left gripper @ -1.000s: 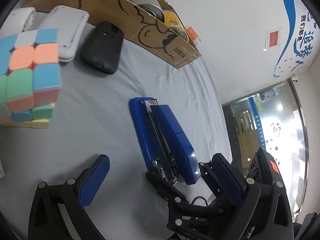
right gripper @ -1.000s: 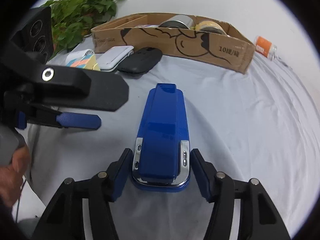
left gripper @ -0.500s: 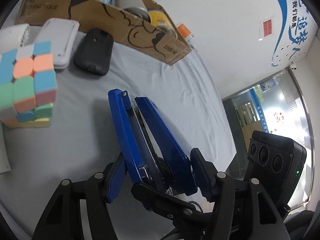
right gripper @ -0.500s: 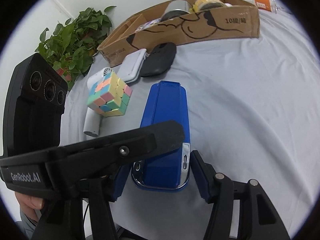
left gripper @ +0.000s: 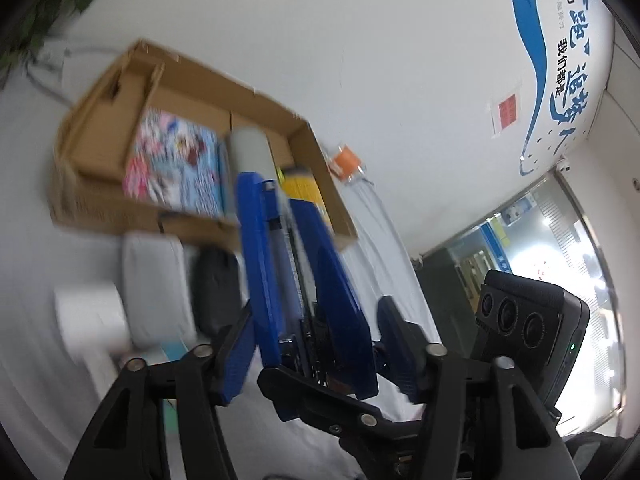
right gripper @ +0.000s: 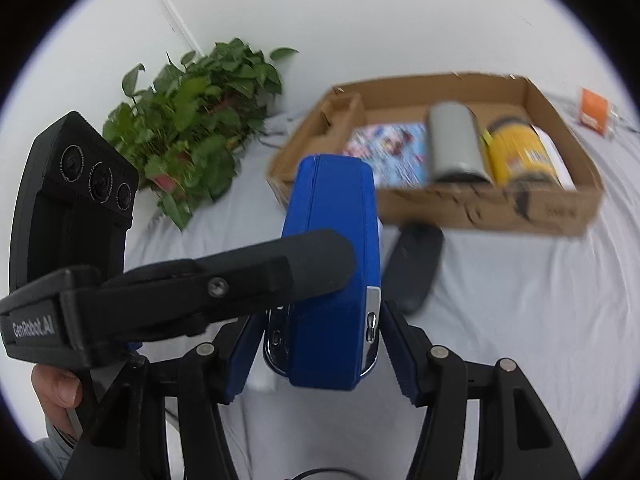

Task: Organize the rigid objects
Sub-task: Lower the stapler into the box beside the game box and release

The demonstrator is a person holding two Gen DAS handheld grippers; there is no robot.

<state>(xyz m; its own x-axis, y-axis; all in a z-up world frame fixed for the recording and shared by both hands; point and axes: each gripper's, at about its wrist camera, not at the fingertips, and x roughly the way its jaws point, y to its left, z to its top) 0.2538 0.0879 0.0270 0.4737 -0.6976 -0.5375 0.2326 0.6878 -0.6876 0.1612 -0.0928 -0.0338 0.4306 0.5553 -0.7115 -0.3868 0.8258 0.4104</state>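
Note:
A blue stapler (left gripper: 304, 280) is held in the air above the table by both grippers. My left gripper (left gripper: 320, 352) is shut on its rear end, across base and top. My right gripper (right gripper: 320, 344) is shut on its sides; the stapler (right gripper: 332, 240) points toward the cardboard box (right gripper: 480, 204). The box (left gripper: 100, 196) holds a colourful printed pack (left gripper: 176, 168), a grey can (left gripper: 252, 152) and a yellow can (right gripper: 520, 156). The left gripper's arm (right gripper: 200, 292) crosses in front of the stapler in the right wrist view.
A black mouse (right gripper: 412, 264) and a white flat device (left gripper: 156, 280) lie on the grey cloth before the box. A white fan (left gripper: 92, 320) lies to the left. A potted plant (right gripper: 192, 120) stands at the back left. An orange-capped bottle (right gripper: 596, 112) lies beside the box.
Both grippers have lifted the stapler off the table and carried it toward the box. The view now looks down into the box; the cube has left the view.

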